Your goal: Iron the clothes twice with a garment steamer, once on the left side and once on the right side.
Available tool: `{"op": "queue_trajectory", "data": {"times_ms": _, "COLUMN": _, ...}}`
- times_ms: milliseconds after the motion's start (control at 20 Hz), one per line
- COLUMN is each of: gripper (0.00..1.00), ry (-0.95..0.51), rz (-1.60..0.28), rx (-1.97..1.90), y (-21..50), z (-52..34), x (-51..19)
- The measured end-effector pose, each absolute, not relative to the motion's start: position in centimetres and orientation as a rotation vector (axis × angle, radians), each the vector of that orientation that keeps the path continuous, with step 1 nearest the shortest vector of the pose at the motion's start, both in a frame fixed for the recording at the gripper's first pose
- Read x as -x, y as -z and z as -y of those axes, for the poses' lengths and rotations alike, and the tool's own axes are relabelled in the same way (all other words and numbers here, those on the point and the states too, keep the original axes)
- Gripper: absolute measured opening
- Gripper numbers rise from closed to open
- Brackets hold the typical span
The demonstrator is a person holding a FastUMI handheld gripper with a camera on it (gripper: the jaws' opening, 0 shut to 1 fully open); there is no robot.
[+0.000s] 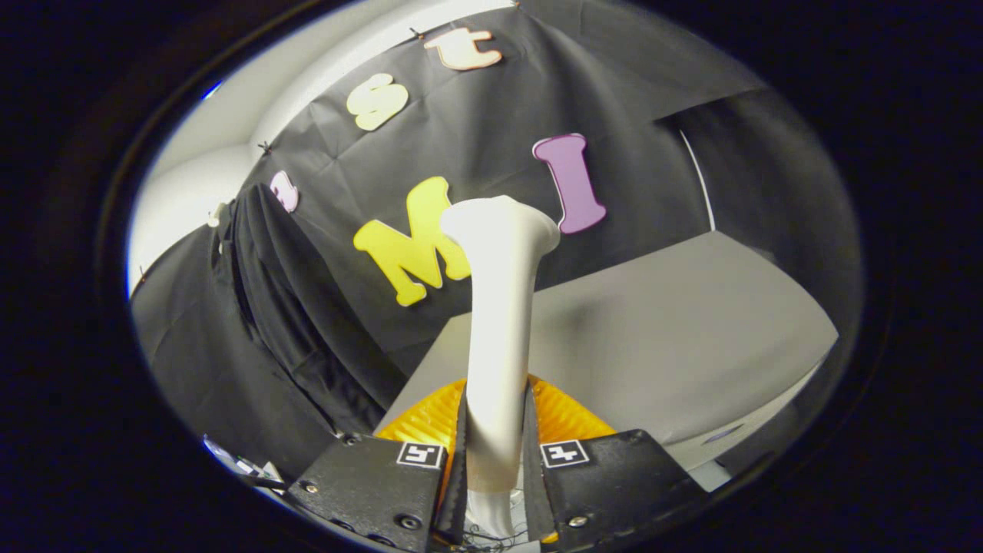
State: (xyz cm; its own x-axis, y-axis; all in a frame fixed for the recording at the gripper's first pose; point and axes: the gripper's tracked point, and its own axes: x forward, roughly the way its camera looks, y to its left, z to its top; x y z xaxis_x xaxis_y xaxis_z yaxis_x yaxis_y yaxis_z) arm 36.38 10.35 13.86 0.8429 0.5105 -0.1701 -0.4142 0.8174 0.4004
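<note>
Black cloth wall [476, 130] across the back, pale wall [230, 100] showing above it at the far left. Dark garment [284, 307] hanging at the left against the cloth, falling in long folds, hem dropping toward the left finger's outer corner; well apart from the steamer head. Open room between garment and steamer, cloth only behind it. Grey table [660, 330] to the right of centre, top bare and matte, near edge curving away rightward, back edge meeting the cloth. Gripper [493, 461] pinching the white garment steamer [499, 307] by its handle, both black fingers [369, 476] pressed against it, one on each side. Steamer upright between the fingers, shaft rising ahead of them, flared head at the top tilted slightly right, clear of the garment. Orange ribbed part [568, 418] just behind the fingers on both sides of the shaft; cannot tell what it belongs to. Square black-and-white markers [564, 453] on both finger tops.
</note>
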Motion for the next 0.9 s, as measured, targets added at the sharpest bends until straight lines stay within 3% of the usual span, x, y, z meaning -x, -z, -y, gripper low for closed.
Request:
{"op": "queue_trajectory", "data": {"times_ms": 350, "gripper": 0.33, "ry": -0.436, "rz": -0.128, "rx": -0.374, "y": -19.1, "z": -15.1, "x": -27.9}}
{"op": "queue_trajectory", "data": {"times_ms": 900, "gripper": 0.33, "ry": -0.537, "rz": 0.049, "rx": -0.324, "y": -26.5, "z": -29.2, "x": -18.2}}
